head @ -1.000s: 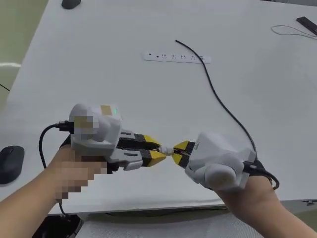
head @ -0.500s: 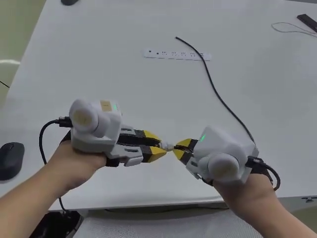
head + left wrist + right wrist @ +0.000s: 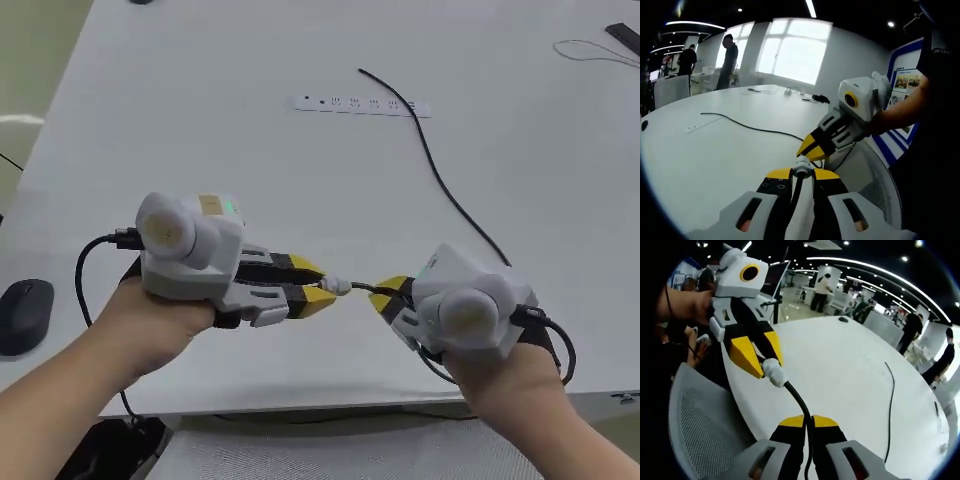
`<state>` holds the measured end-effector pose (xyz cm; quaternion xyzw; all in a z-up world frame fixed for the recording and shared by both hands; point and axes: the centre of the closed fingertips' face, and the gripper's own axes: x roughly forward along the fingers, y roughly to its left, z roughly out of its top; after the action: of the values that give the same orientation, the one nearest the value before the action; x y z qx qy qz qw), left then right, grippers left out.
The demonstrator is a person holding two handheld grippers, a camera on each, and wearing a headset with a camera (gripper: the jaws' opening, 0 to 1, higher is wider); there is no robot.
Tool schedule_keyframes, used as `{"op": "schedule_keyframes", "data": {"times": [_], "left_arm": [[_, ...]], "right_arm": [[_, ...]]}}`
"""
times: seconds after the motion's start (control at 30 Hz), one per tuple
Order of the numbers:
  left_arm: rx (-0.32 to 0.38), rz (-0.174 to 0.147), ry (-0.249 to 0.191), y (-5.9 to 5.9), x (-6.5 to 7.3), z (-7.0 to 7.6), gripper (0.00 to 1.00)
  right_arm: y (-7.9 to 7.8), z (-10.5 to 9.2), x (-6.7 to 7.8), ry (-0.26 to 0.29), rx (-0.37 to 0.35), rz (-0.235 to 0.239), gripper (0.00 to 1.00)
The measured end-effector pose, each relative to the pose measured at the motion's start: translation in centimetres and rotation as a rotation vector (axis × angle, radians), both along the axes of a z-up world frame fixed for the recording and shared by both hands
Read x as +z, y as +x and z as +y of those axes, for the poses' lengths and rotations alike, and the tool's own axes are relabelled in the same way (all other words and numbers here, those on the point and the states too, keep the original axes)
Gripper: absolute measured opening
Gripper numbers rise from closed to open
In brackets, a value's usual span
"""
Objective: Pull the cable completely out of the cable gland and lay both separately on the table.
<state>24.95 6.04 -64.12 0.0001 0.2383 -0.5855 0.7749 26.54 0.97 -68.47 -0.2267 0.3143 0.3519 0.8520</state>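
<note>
Where the head view looks down, left tongs (image 3: 322, 291) clamp the white cable gland (image 3: 339, 287). The right tongs (image 3: 385, 295) clamp the black cable (image 3: 362, 289) issuing from it. Both are held above the white surface (image 3: 250, 170), near its front edge.
Left gripper view: cable gland pinched between own yellow tips, right tongs just beyond.
Right gripper view: cable runs from own closed tips into the gland.

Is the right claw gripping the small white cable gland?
No, the left claw grips the small white cable gland; the right claw holds the black cable.
</note>
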Motion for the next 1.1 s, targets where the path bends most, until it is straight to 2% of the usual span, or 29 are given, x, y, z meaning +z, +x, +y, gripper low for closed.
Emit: {"op": "schedule_keyframes", "data": {"times": [0.07,0.17,0.37,0.43,0.77,0.97,1.1], "left_arm": [[0.001,-0.003,0.0,0.0,0.0,0.1,0.15],[0.003,-0.002,-0.001,0.1,0.0,0.1,0.15],[0.001,0.001,-0.003,0.0,-0.1,0.0,0.15],[0.001,0.002,-0.004,0.0,-0.1,0.0,0.15],[-0.009,0.004,-0.011,-0.2,0.0,0.1,0.15],[-0.012,0.007,-0.006,-0.5,-0.1,0.1,0.15],[-0.009,0.005,-0.002,-0.5,-0.1,0.3,0.15]], "right_arm": [[0.2,-0.4,-0.2,0.024,-0.033,0.016,0.0],[0.4,-1.0,-0.6,0.024,-0.055,0.022,0.0],[0.8,-2.1,-1.5,0.065,-0.128,0.065,0.0],[0.7,-2.4,-2.0,0.087,-0.162,0.094,0.0],[0.8,-4.5,-3.7,0.123,-0.262,0.152,0.0],[0.7,-4.8,-4.6,0.136,-0.29,0.183,0.0],[0.4,-4.5,-4.5,0.127,-0.274,0.181,0.0]]}}
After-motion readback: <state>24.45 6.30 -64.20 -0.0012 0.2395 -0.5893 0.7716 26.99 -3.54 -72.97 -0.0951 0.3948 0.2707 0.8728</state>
